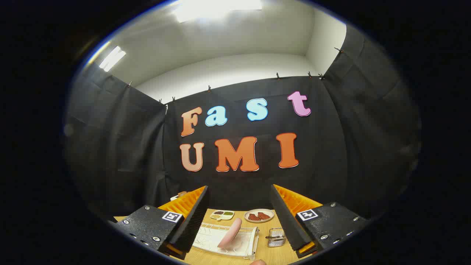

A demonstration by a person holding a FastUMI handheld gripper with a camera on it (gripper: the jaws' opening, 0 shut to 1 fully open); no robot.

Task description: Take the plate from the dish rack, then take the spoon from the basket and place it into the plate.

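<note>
Gripper (239, 217) held above a wooden table (265, 254), fingers spread wide apart and gripping nothing. Between the fingers, nearer the left one, a white dish rack (211, 241) holds a pink plate (230, 233) standing on edge; its long axis leans up and away from the gripper. Beyond the rack lie a small divided dish (222, 215) and a plate of red pieces (259, 215). Just inside the right finger stands a metal basket (276, 237); whether it holds the spoon cannot be told.
</note>
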